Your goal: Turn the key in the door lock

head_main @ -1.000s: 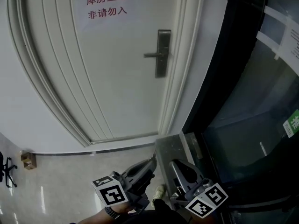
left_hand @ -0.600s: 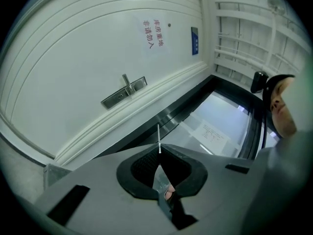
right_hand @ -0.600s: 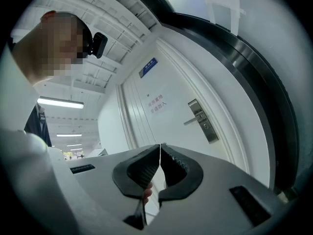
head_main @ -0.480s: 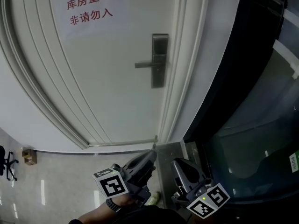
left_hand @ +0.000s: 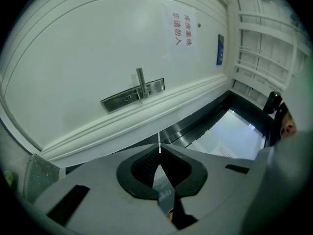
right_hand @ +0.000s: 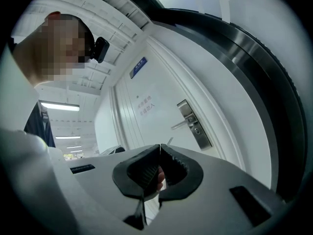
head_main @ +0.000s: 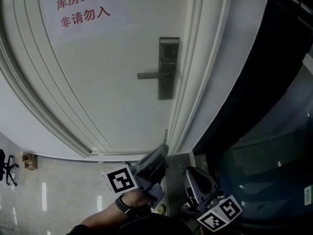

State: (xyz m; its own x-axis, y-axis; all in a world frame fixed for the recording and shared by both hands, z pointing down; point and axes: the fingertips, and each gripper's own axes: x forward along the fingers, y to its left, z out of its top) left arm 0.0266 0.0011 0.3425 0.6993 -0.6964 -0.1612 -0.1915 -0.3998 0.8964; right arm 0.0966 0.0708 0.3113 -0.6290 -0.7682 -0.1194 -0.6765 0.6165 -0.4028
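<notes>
A white door carries a metal lock plate (head_main: 167,67) with a lever handle (head_main: 149,75) pointing left. In the left gripper view the plate (left_hand: 132,94) lies sideways, with a small keyhole (left_hand: 128,98) beside the handle. My left gripper (head_main: 163,150) is low in the head view, well below the lock, and shut on a thin key (head_main: 166,135) that pokes out of its tips toward the door. That key (left_hand: 159,141) shows edge-on in the left gripper view. My right gripper (head_main: 192,173) hangs lower right, shut with nothing held; its view shows the lock plate (right_hand: 194,124) far ahead.
A red-lettered sign (head_main: 80,6) is on the door's upper part. The white door frame (head_main: 195,82) runs along the right, with a dark glass panel (head_main: 264,146) beyond it. A small brown box (head_main: 29,160) and an office chair (head_main: 7,168) stand on the floor at left.
The door and lock have come closer and shifted left in the head view. My left gripper has risen toward the door with the key. The right gripper has barely moved.
</notes>
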